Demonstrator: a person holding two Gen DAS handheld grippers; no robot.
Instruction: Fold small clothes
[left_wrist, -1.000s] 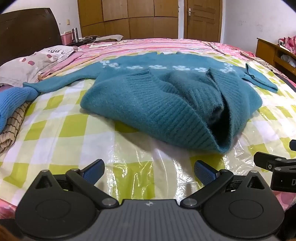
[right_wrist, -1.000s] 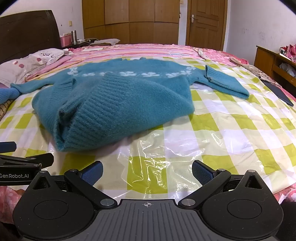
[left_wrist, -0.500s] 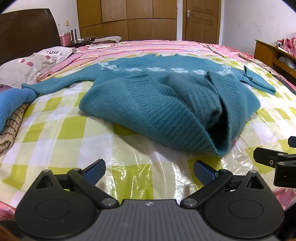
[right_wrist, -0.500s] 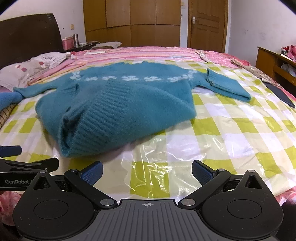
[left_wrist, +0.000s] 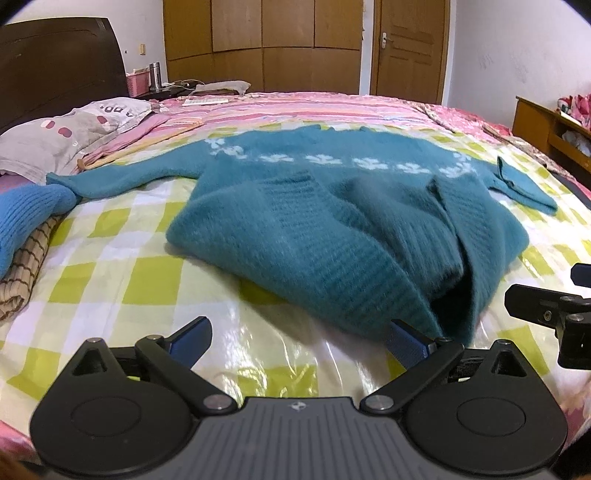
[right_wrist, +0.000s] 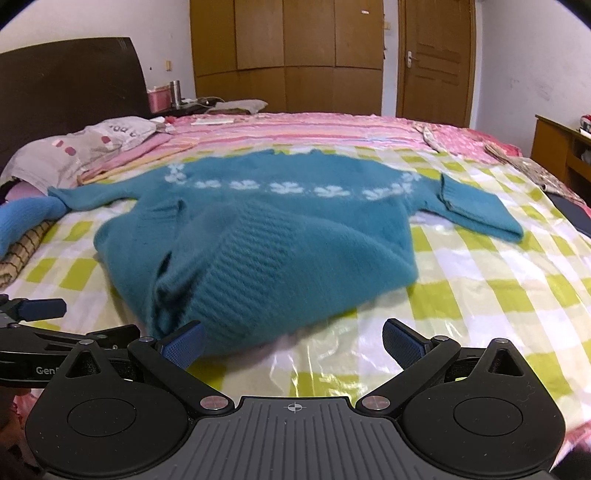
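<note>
A teal knitted sweater (left_wrist: 332, 229) with a row of white flowers lies on the plastic-covered check sheet (left_wrist: 110, 280). Its ribbed hem is bunched up toward me, and both sleeves stretch out sideways. It also shows in the right wrist view (right_wrist: 280, 236). My left gripper (left_wrist: 297, 338) is open and empty, just in front of the hem's near edge. My right gripper (right_wrist: 291, 341) is open and empty, its left finger close to the hem. Each gripper shows at the edge of the other's view.
A blue knit garment (left_wrist: 26, 218) and a brown check cloth (left_wrist: 22, 273) lie at the left edge of the bed. A pillow (left_wrist: 70, 133) sits at the headboard. A wooden side cabinet (left_wrist: 554, 125) stands at the right. Wardrobe and door behind.
Both grippers have moved forward toward the sweater's hem, which now lies closer to the fingertips. The jaws stayed open. The sweater has not moved.
</note>
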